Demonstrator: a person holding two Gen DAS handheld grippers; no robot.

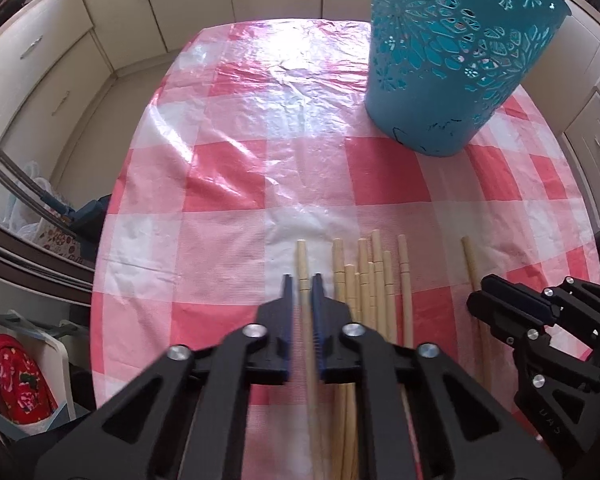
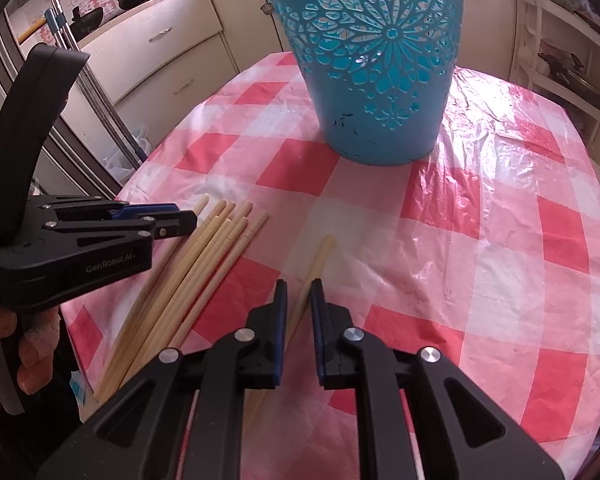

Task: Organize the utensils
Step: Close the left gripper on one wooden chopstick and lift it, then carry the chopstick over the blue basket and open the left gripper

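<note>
Left wrist: chopsticks (image 1: 370, 280) near table edge (image 1: 100, 280).

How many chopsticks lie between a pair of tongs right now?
2. The leftmost chopstick lies between the left tongs, beside the bundle. The lone chopstick lies between the right tongs, apart on the bundle's right. Neither looks clamped.

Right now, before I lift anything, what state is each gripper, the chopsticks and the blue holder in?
left gripper: straddling one chopstick, jaws narrowly apart; grip unclear.
right gripper: straddling the lone chopstick, jaws narrowly apart; grip unclear.
leftmost chopstick: lying flat between the left fingers.
chopstick bundle: lying flat, roughly parallel, untouched.
blue holder: upright on the checked tablecloth; contents not visible.
</note>
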